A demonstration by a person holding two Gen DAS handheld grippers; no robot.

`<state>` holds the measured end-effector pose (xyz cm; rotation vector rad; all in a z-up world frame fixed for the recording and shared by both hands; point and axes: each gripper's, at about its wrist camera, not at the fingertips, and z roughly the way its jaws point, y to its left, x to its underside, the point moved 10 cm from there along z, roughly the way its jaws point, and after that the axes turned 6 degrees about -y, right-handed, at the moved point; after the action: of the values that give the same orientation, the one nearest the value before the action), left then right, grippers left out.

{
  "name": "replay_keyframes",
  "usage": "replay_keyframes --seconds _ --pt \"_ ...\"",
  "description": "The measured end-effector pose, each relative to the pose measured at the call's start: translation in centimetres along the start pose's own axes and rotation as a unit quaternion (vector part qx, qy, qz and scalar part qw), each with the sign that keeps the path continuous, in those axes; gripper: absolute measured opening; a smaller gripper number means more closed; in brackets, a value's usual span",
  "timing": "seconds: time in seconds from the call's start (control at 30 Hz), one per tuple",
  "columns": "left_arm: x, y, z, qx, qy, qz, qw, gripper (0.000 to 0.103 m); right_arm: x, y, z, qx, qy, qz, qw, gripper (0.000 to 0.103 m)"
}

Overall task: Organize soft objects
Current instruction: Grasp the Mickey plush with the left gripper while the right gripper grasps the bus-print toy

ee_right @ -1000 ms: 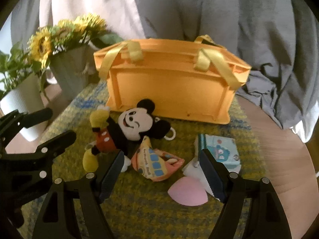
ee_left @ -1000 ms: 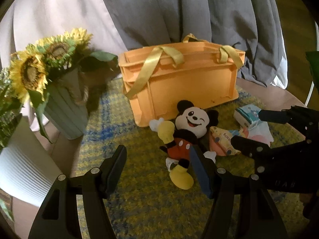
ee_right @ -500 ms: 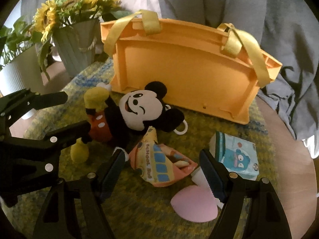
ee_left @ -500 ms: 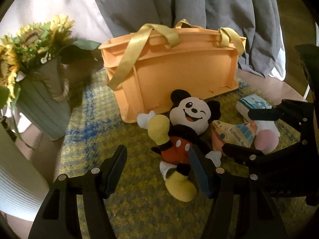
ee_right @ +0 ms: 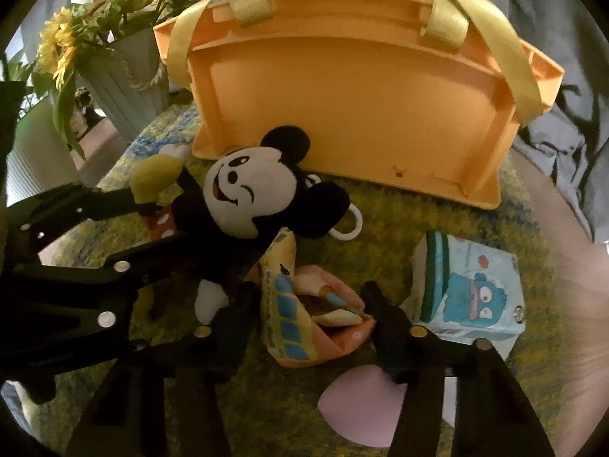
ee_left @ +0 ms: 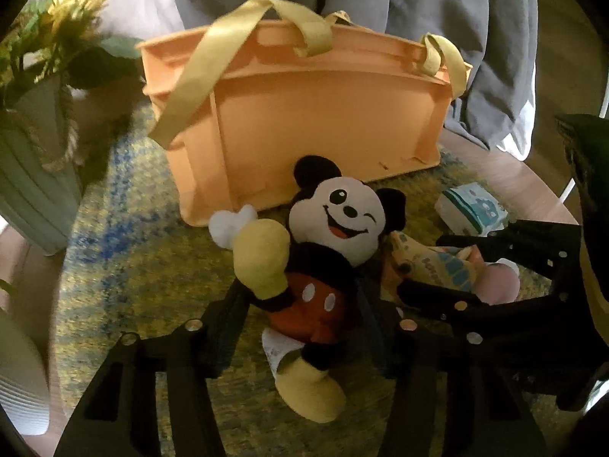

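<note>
A Mickey Mouse plush (ee_left: 327,251) lies on the yellow-green mat before an orange basket (ee_left: 323,122) with yellow ribbon handles. My left gripper (ee_left: 300,316) is open, its jaws on either side of the plush's red shorts. My right gripper (ee_right: 304,304) is open around a yellow school-bus fabric pouch (ee_right: 300,316). A pink heart-shaped pad (ee_right: 361,403) lies below it, and a light-blue cartoon tissue pack (ee_right: 472,297) to its right. In the right wrist view the plush (ee_right: 251,194) lies left of the pouch with my left gripper's fingers (ee_right: 125,262) around it.
A ribbed pale-green pot of sunflowers (ee_right: 125,76) stands left of the basket (ee_right: 357,87). A white ribbed pot (ee_left: 19,381) stands at the far left. Grey and white cloth (ee_left: 437,3) hangs behind the basket. Bare wooden tabletop (ee_right: 563,304) shows at the right.
Both grippers have moved forward and down. The left one now straddles the plush's body; the right one now straddles the bus pouch. Both stay open.
</note>
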<state>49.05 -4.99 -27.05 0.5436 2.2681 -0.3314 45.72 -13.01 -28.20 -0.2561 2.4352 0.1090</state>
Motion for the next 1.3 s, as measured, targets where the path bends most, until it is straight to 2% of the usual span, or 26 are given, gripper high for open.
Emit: replay_keyframes --seconds 0.13,0.27,0.5,0.87,1.3 --pt "0.6 -0.5 0.6 0.021 0.017 -0.010 0.9996 0.042 0.1 0.1 0.0 -0.002 -0.003 0.000 1.000 0.048" --pt "0.6 -0.8 0.3 0.006 0.013 0.004 0.9999 0.041 0.1 0.1 -0.2 -0.011 -0.006 0.012 1.000 0.045" --pt "0.4 -0.3 -1.7 -0.022 -0.001 -0.013 0.9997 0.040 0.0 0.1 -1.6 -0.017 -0.019 0.019 1.000 0.036" --pt "-0.1 -0.5 -6.2 -0.047 -0.036 -0.033 0.9977 0.039 -1.0 0.5 -5.2 -0.017 -0.052 0.022 0.998 0.035" --pt "-3.4 -1.5 -11.4 -0.063 -0.107 -0.027 0.9918 0.039 -4.2 1.1 -11.1 0.005 -0.130 0.020 0.991 0.035"
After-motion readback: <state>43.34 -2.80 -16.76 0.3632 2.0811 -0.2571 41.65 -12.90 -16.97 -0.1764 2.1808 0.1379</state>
